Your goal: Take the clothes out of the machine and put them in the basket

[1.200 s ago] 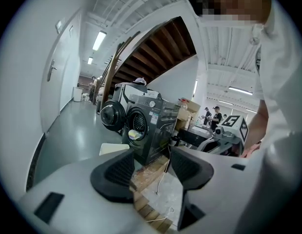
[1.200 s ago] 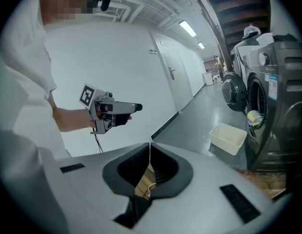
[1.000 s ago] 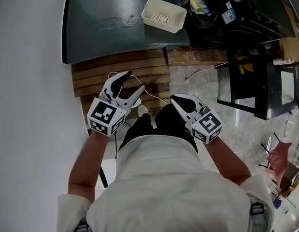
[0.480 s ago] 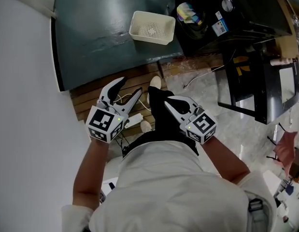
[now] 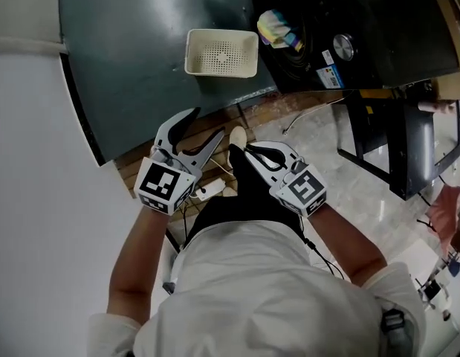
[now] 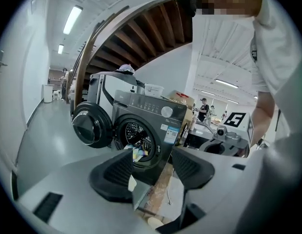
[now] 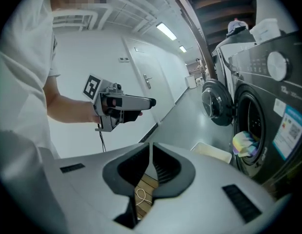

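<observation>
A dark front-loading washing machine [image 6: 151, 126] stands ahead with its round door [image 6: 90, 126] swung open. Colourful clothes [image 5: 279, 28] [image 7: 244, 143] bulge out of the drum opening [image 6: 138, 152]. A cream plastic basket [image 5: 221, 52] [image 7: 212, 153] sits on the grey floor in front of the machine, with nothing visible inside. My left gripper [image 5: 204, 127] [image 6: 151, 172] is held short of the basket, its jaws apart and opening, nothing between them. My right gripper [image 5: 252, 149] [image 7: 151, 167] is beside it, shut and holding nothing.
Wooden slat boards [image 5: 215, 125] with a white cable [image 7: 140, 195] lie under the grippers. A white wall [image 5: 36, 199] runs along the left. A dark metal rack [image 5: 397, 136] stands on the marble floor at the right. The person's shoe [image 5: 237, 134] is below.
Both grippers have travelled forward towards the machine and basket, which now lie closer in the head view. The left jaws stay apart and the right jaws stay shut.
</observation>
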The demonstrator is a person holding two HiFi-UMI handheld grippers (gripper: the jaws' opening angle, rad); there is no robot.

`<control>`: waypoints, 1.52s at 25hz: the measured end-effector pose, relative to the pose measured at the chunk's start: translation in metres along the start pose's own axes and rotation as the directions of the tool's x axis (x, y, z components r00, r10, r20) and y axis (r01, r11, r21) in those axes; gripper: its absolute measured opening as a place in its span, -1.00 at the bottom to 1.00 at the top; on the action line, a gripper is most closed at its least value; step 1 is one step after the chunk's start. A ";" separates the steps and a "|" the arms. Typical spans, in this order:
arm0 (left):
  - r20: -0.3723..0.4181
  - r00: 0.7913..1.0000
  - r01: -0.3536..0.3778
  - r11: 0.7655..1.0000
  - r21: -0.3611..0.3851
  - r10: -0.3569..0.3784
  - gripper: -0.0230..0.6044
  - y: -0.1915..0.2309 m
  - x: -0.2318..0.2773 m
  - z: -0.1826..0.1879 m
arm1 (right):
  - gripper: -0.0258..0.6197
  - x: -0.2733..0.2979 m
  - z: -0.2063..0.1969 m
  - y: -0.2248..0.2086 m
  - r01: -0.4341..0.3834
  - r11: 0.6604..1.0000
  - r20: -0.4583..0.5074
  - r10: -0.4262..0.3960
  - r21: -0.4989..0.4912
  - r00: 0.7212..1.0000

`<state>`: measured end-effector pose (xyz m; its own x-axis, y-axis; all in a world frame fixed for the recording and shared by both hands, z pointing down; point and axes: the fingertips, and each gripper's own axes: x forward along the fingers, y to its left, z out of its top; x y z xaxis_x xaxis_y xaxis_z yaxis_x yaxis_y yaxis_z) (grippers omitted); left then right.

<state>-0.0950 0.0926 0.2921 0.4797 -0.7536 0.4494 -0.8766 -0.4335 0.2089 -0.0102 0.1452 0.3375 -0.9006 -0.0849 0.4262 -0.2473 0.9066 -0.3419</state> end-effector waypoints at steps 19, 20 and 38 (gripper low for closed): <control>-0.202 0.939 0.302 0.948 0.101 -0.278 0.13 0.058 0.203 0.019 | -0.90 0.024 0.024 -0.085 0.176 0.963 -0.026 -0.174 0.205 0.984; -0.211 0.932 0.321 0.941 0.102 -0.295 0.15 0.064 0.219 0.015 | -0.90 0.032 0.021 -0.091 0.188 0.959 -0.036 -0.185 0.212 0.982; -0.422 0.805 0.540 0.808 0.234 -0.416 0.39 0.125 0.407 -0.071 | -0.66 0.159 -0.011 -0.247 0.238 0.941 -0.254 -0.176 0.241 0.951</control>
<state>-0.0118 -0.2325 0.5628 0.7353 -0.2178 0.6417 -0.4407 -0.8731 0.2086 -0.0880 -0.0878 0.4988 -0.7224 -0.1356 0.6780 -0.5334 0.7333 -0.4216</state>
